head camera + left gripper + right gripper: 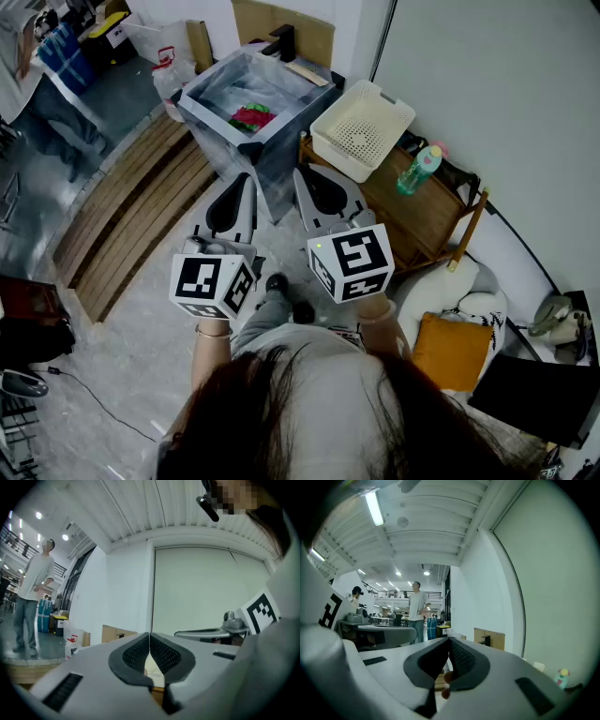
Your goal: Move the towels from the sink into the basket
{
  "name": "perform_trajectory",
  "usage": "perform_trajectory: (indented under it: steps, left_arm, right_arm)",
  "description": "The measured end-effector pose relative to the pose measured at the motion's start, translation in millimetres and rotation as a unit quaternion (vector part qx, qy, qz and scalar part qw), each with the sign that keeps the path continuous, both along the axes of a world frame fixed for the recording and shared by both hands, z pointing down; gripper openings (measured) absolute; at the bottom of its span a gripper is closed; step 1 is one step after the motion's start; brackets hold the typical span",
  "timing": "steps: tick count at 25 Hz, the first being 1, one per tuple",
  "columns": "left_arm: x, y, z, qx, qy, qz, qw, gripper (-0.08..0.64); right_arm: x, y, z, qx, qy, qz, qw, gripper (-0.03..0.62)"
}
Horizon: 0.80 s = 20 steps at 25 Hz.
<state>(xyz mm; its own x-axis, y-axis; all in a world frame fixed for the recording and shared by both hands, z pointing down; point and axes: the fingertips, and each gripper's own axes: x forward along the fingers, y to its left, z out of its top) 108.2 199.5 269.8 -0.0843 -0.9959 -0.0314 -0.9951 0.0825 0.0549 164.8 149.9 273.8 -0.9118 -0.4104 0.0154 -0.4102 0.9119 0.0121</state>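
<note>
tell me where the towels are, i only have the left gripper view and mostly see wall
Observer: In the head view, red and green towels lie in the sink, just beyond the left gripper.
Operator: where's the basket
Observer: The cream basket sits empty on a wooden shelf, right of the sink.
Operator: right gripper holding anything
Observer: No, the right gripper is shut and empty.

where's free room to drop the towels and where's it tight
The basket is bare inside, right of the sink. The wooden shelf has a free strip bordered by basket and bottle. Towels crowd the sink's middle.
</note>
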Motion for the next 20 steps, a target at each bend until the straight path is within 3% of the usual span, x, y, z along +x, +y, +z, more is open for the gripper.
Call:
perform_trajectory:
  steps: [9, 20]
  left_arm:
    - [-5, -11, 4, -0.005, -0.004, 0.003, 1.0, 0.009]
    - [-56, -42, 14, -0.012, 0.003, 0.004, 0.9999, 0.009]
  right_arm:
    - [-7, -11, 5, -0.009, -0.015, -0.008, 1.0, 0.026]
    - [-63, -40, 20, -0.009, 0.006, -0.017, 1.0, 0.026]
